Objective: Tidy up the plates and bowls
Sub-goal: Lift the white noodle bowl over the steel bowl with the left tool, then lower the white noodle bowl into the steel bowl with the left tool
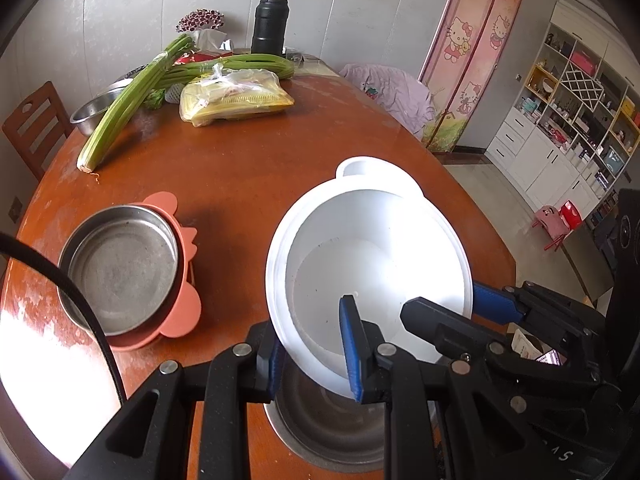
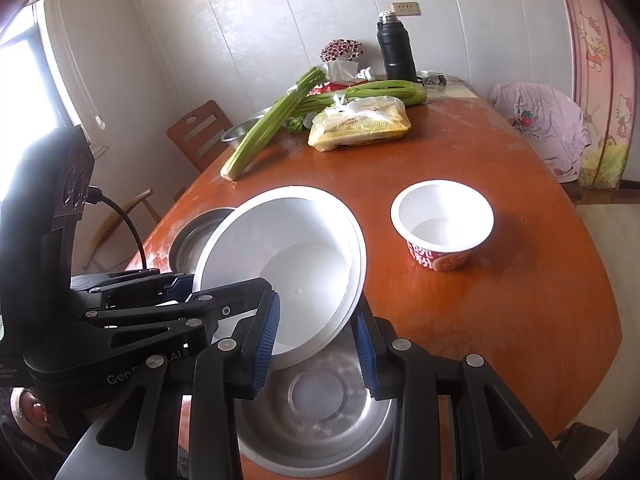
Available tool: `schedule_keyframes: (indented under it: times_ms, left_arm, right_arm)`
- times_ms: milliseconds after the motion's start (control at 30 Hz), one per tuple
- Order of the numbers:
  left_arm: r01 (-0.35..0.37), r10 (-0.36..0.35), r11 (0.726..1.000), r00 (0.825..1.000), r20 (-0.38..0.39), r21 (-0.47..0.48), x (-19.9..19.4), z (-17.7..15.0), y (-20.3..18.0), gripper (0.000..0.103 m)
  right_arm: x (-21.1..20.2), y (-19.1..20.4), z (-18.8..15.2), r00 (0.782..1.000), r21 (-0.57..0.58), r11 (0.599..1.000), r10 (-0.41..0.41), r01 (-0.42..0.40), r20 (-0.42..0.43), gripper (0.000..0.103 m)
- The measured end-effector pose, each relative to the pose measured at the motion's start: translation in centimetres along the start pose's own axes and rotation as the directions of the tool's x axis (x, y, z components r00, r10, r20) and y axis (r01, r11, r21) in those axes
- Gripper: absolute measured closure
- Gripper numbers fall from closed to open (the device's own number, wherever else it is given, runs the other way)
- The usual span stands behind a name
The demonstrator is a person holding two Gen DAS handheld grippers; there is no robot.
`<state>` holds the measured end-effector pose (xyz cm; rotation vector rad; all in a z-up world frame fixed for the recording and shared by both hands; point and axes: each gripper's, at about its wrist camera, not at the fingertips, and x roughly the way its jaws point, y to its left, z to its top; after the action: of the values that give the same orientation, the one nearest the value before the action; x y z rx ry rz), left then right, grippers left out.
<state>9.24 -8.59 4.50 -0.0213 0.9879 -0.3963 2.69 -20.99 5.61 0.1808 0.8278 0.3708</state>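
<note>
— What's the room like from where you stand?

— A wide brown table (image 1: 248, 168) under pale panelled walls, with a pink cartoon wardrobe (image 1: 468, 52) and white shelves (image 1: 560, 120) off to one side.

— And the dishes?

— The main thing is a big white bowl (image 1: 372, 248), lifted off the table and tilted, held from both sides. The left gripper (image 1: 316, 356) is clamped on its near rim, one blue pad inside the bowl and one outside. The right gripper (image 2: 316, 344) pinches the rim as well, one pad inside and one outside.

— Anything under it?

— Directly below sits a steel bowl (image 2: 316, 412) on the table; the white bowl hangs over it, and I can't tell whether they touch. From the left side you can glimpse a second white rim (image 1: 360, 168) behind the held bowl.

— What else is close by?

— To the left, a shallow steel pan (image 1: 120, 268) rests in a salmon-pink plate (image 1: 184, 312) with scalloped ears. To the right, well apart, a white noodle cup (image 2: 442, 224) with red print stands upright and empty.

— And farther back?

— Celery stalks (image 1: 128, 104) lying partly across another steel basin (image 1: 94, 110), a yellow plastic bag (image 1: 236, 98), a black flask (image 1: 269, 26), and a tissue box (image 1: 206, 38). A wooden chair (image 1: 34, 124) stands at the table's left edge; a lilac cloth (image 1: 392, 92) hangs over something on the far right.
</note>
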Motion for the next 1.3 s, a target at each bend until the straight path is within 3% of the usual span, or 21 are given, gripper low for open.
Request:
schedule_keyframes:
  times_ms: [567,1300]
  left_arm:
    - [-0.024,0.024,1.000,0.999,-0.028,0.003,0.3,-4.1,-0.6,0.079]
    - [-0.057,0.059,0.998,0.996,-0.067,0.030,2.2,-5.8,-0.8,0.079]
  right_arm:
    - [-0.3,0.6,-4.0,0.999,-0.022,1.000,0.009,-0.010,-0.048,0.064]
    - [1.0,0.1,-6.0,0.991,-0.008,1.000,-0.001,0.000,-0.137,0.064]
